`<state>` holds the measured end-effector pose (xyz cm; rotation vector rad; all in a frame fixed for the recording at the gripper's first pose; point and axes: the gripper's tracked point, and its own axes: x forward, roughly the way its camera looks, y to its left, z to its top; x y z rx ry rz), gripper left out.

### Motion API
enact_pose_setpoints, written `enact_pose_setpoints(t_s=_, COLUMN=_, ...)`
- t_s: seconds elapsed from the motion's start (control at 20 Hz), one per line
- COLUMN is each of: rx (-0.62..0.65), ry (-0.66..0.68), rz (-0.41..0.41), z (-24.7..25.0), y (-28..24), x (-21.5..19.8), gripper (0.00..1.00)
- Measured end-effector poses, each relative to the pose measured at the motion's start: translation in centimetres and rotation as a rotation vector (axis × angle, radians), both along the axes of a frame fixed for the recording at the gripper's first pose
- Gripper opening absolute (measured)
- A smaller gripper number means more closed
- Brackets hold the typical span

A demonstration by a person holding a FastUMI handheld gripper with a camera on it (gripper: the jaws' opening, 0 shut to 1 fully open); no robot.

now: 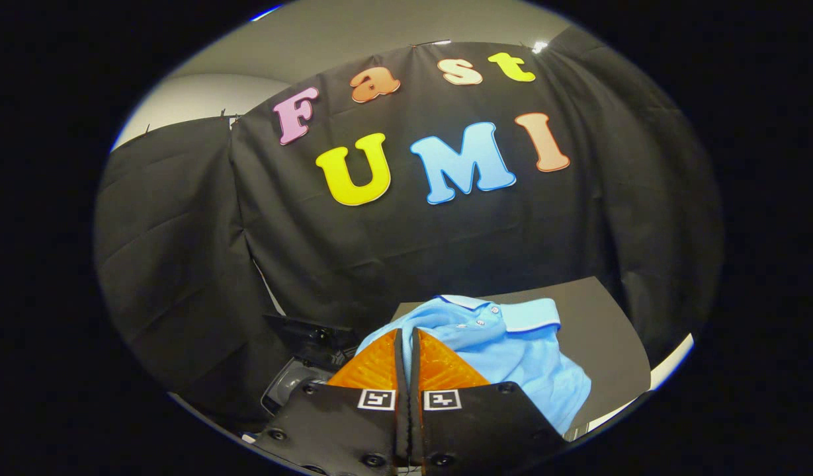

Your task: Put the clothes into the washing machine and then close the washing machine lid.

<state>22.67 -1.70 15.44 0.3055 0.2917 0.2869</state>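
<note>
The light-blue polo shirt (505, 350) lies crumpled on a dark desk (598, 330), just ahead of and partly behind the tongs (407, 340). The tongs' fingers are pressed together with only a thin seam between them; whether a fold of the shirt is pinched at the tips cannot be told. To their left, lower down, sits a dark device with a rounded grey part (297, 380), possibly the washing machine. Judged step: the shirt pickup. Next comes a carry leftward to that opening. The tongs point level, forward over the desk edge.
</note>
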Motion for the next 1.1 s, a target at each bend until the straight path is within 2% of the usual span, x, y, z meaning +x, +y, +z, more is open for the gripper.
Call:
enact_pose_setpoints(t_s=0.45, rx=0.004, ry=-0.04, rz=0.077, z=3.9, y=8.9, x=-0.5, gripper=0.02)
enact_pose_setpoints(t_s=1.1, rx=0.0, ry=-0.054, rz=0.265, z=6.3, y=22.0, x=0.3, gripper=0.02)
